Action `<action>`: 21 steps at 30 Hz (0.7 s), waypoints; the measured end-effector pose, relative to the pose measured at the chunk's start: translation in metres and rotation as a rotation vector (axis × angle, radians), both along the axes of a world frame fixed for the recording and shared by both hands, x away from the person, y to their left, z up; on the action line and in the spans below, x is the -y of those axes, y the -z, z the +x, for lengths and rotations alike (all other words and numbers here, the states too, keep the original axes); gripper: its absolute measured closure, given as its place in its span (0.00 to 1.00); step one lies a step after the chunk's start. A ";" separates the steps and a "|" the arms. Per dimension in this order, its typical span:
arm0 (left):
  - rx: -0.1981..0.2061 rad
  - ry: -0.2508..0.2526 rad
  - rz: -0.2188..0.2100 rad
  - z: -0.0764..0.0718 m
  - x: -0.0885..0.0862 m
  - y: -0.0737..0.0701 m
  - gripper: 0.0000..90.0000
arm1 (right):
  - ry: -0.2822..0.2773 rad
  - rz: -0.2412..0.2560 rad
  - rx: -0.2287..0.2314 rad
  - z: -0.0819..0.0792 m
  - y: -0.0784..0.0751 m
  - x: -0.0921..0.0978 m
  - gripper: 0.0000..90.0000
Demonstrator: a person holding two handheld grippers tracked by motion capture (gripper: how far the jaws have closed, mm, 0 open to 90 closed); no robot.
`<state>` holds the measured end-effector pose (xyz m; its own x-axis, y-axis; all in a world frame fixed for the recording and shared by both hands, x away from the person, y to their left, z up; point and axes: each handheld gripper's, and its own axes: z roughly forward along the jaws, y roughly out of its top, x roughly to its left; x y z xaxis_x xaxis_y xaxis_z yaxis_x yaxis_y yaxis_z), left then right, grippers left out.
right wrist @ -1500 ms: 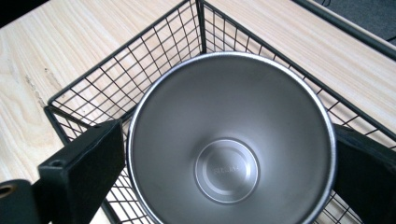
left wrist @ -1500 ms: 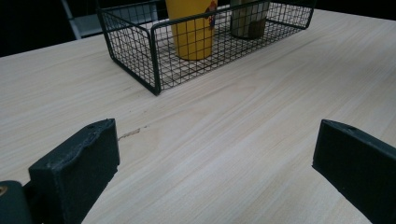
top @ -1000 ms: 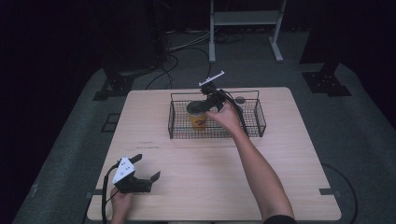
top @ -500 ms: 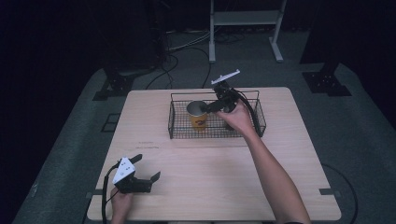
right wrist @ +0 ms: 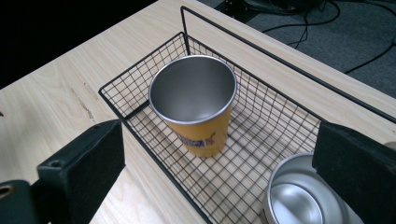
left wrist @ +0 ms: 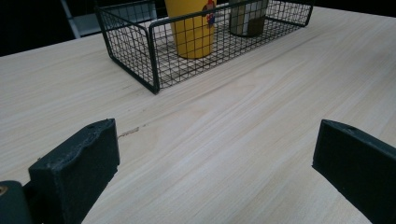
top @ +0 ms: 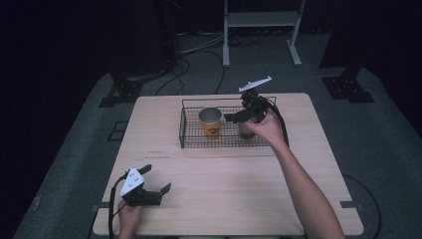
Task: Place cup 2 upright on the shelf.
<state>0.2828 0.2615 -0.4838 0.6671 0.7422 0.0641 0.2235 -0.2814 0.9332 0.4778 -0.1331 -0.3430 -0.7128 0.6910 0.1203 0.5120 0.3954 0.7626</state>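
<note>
Left gripper (top: 155, 191) is sitting at the near left corner of the table (top: 239, 199), jaws spread wide and holding nothing, parked out of the way so the other hand has room to work; in the left gripper view its jaws are framing bare wood with the wire basket (left wrist: 126, 49) well apart up ahead

Right gripper (top: 238, 117) is hovering over the basket (top: 181, 132) mid-table toward the far edge, arm reaching in from the near right; jaws gaping, nothing between them

Yellow cup (right wrist: 196, 109) is standing upright in the left part of the basket, steel inside facing up, printed logo on its side; in the high view the same cup (top: 210, 123) is clear of the gripper, so it is not being gripped

Second steel cup (right wrist: 299, 196) is sitting upright in the basket's right part, right under the right hand, apart from the yellow cup

Judging by the wide stance above the basket, the right gripper is either lining up on a cup or clearing off one; which cup, cannot tell

Basket walls are keeping both cups corralled, so any lift needs to go straight up
</note>
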 end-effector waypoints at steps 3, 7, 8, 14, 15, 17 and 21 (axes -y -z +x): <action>0.001 0.000 0.001 0.000 0.000 0.000 0.00 | 0.003 0.002 0.001 -0.004 -0.002 0.006 0.02; 0.001 -0.002 -0.001 0.000 0.000 0.000 0.00 | 0.002 0.006 0.006 -0.010 -0.004 0.013 0.02; 0.001 -0.002 -0.001 0.000 0.000 0.000 0.00 | 0.001 0.006 0.006 -0.011 -0.005 0.014 0.02; 0.000 -0.001 0.001 0.000 0.000 0.000 0.00 | 0.004 0.011 0.007 -0.018 -0.004 0.025 0.02; 0.000 -0.001 0.001 0.000 0.000 0.000 0.00 | 0.006 0.009 0.004 -0.020 -0.004 0.027 0.02; 0.001 -0.001 0.002 0.000 0.000 0.000 0.00 | 0.008 0.008 0.009 -0.022 -0.004 0.030 0.02; 0.000 -0.001 0.002 0.000 0.000 0.000 0.00 | 0.015 0.013 0.003 -0.026 -0.004 0.038 0.02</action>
<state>0.2829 0.2611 -0.4840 0.6664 0.7427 0.0659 0.2238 -0.2835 0.9325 0.4517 -0.1707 -0.3388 -0.7026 0.7001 0.1272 0.5155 0.3776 0.7692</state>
